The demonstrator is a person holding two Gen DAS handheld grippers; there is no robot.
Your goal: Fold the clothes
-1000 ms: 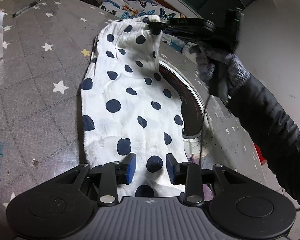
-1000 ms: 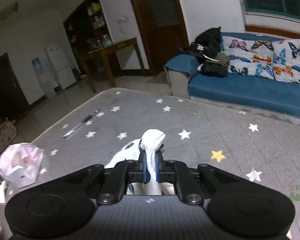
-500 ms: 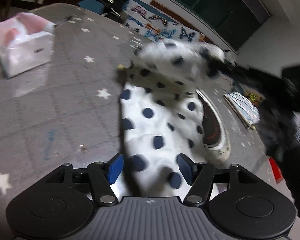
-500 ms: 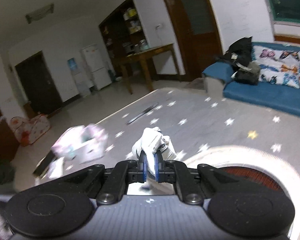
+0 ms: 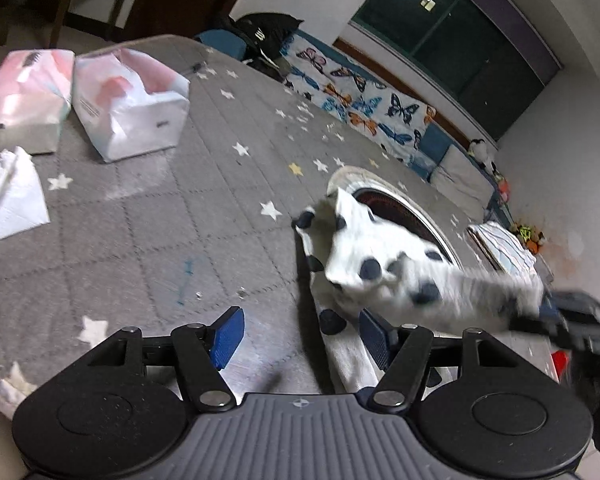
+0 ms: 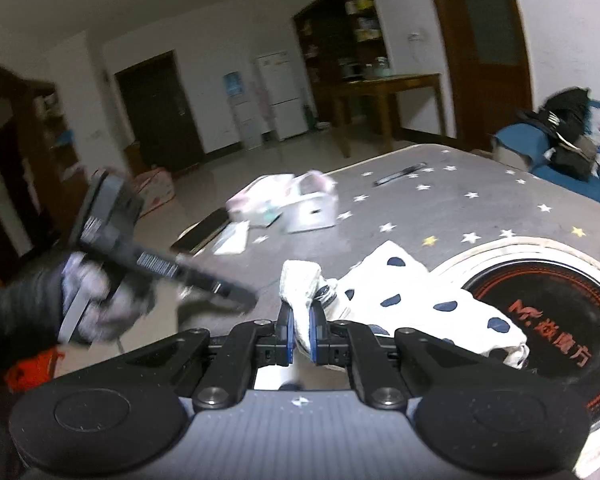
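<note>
A white garment with dark blue dots lies on the grey star-patterned table, partly folded over itself. It also shows in the right wrist view. My right gripper is shut on a bunched end of the garment and holds it lifted over the near part of the cloth. In the left wrist view the right gripper shows blurred at the right edge. My left gripper is open and empty, just above the garment's near end.
A round black and red induction plate is set in the table beside the garment. Pink and white tissue packs and a loose tissue lie at the left. A pen lies at the far edge. A butterfly-print sofa stands behind.
My right gripper has carried the far end of the garment back over the cloth toward the near end. My left gripper has opened wider and shifted left, off the cloth.
</note>
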